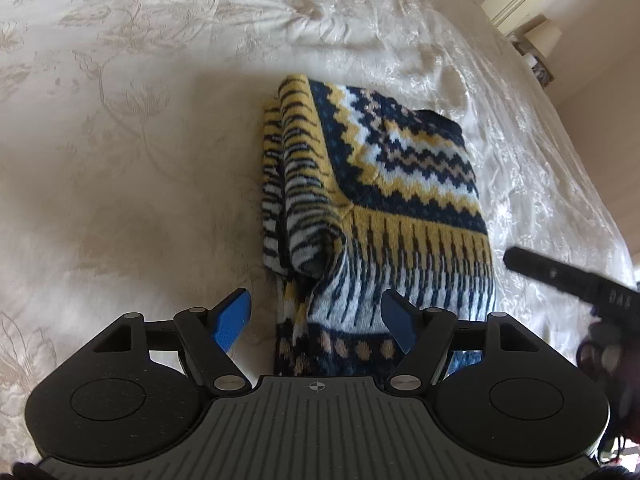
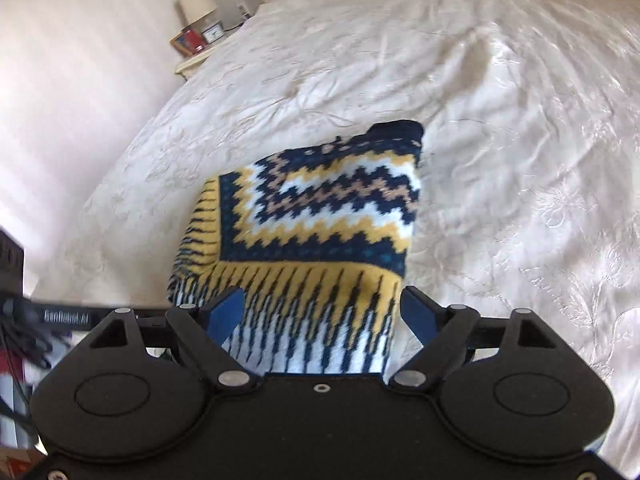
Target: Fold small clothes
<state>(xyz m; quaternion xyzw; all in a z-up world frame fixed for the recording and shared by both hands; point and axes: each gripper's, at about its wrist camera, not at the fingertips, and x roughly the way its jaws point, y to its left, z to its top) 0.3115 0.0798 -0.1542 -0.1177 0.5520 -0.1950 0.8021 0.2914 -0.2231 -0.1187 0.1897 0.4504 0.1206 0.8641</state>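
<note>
Sweater (image 1: 380, 200): seen from the left wrist, laid folded on the bedspread (image 1: 120, 140), one side doubled inward so the bundle is kept narrow.
Left gripper (image 1: 316, 316): jaws spread, nothing pinched, poised over the near hem.
Right gripper (image 2: 320, 312): in its own view, jaws spread astride the hem, nothing pinched, lined up for the next fold.
</note>
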